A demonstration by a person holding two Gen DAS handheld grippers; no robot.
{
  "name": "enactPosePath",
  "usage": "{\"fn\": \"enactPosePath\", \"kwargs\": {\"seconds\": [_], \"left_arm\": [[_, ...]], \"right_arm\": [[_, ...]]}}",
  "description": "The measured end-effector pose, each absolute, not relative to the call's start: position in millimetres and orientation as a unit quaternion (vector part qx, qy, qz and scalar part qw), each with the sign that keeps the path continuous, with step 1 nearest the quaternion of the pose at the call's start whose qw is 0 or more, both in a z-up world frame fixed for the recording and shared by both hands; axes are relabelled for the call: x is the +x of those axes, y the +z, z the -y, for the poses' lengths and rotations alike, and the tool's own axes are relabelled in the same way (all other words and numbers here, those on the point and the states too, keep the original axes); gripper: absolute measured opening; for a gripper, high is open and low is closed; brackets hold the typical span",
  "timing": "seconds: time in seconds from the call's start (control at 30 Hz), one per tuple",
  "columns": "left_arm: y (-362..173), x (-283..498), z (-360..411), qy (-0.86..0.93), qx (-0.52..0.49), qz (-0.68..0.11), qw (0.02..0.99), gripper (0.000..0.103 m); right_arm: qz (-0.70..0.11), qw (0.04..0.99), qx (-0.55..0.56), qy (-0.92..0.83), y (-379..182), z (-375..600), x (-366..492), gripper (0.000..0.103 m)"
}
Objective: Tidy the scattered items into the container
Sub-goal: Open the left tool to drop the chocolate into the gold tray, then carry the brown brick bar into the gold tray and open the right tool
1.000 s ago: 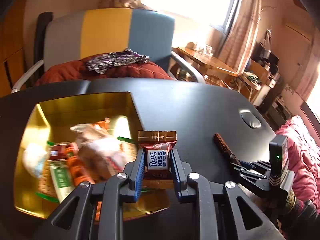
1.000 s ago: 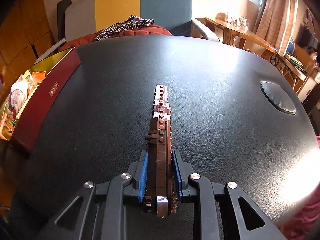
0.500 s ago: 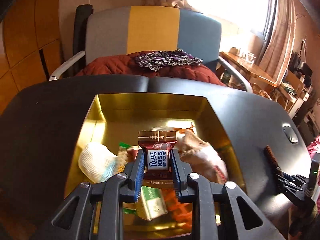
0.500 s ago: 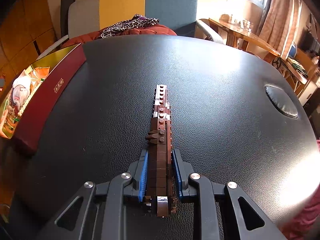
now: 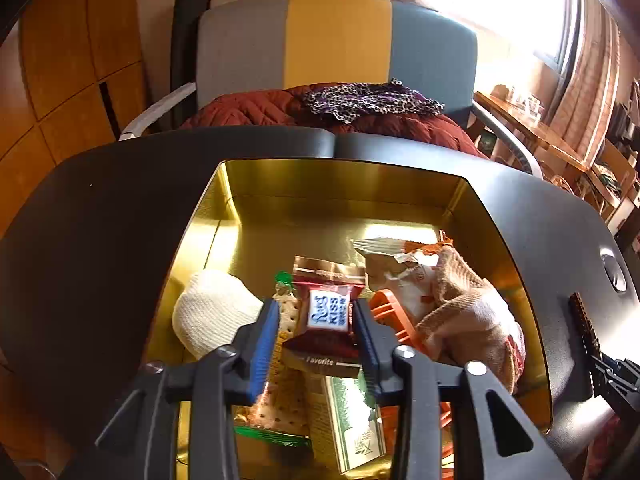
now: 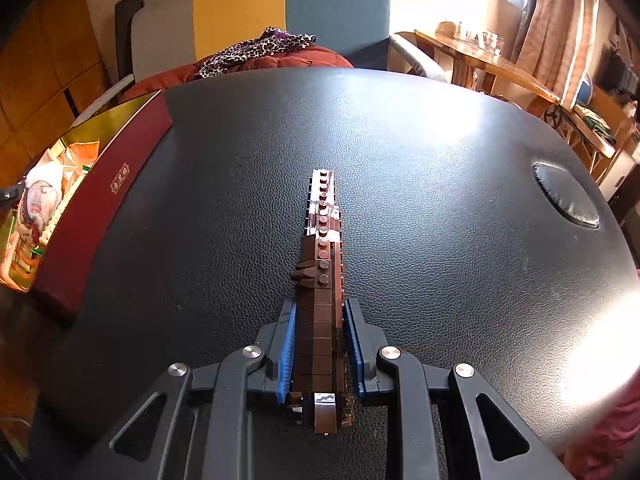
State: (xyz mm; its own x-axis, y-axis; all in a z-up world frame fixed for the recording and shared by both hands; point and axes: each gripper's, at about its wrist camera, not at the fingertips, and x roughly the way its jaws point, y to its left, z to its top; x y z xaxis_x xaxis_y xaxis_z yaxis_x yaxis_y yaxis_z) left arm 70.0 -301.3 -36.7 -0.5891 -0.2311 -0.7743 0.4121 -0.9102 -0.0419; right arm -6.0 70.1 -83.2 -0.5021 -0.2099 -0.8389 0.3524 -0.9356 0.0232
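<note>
Container [image 5: 344, 184]: chocolate packet [image 5: 328, 312] dropping at its 6 o'clock.
Left gripper [image 5: 316, 330]: jaws just opened, packet loose; lift clear.
Right gripper [image 6: 320, 340]: jaws clamped on brick model [image 6: 322, 276].

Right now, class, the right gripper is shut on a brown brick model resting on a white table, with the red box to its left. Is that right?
Not quite: the table is black, not white, as the right wrist view shows. The right gripper is shut on the brown brick model, and the red box sits to its left.
</note>
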Motion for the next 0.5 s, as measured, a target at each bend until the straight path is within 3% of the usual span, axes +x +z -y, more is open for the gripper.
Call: {"fn": "enactPosePath", "kwargs": {"seconds": [0.23,0.5], "left_arm": [[-22.4,89.4,311.7,-0.891,0.385,-0.136,0.199,0.046],[-11.5,120.5,315.1,-0.894,0.361,-0.151,0.218,0.050]], "right_arm": [[-0.032,0.195,0.471,-0.860,-68.2,-59.3,-10.3,0.023],[-0.043,0.299,0.419,-0.856,-15.0,13.2,1.3,0.023]]}}
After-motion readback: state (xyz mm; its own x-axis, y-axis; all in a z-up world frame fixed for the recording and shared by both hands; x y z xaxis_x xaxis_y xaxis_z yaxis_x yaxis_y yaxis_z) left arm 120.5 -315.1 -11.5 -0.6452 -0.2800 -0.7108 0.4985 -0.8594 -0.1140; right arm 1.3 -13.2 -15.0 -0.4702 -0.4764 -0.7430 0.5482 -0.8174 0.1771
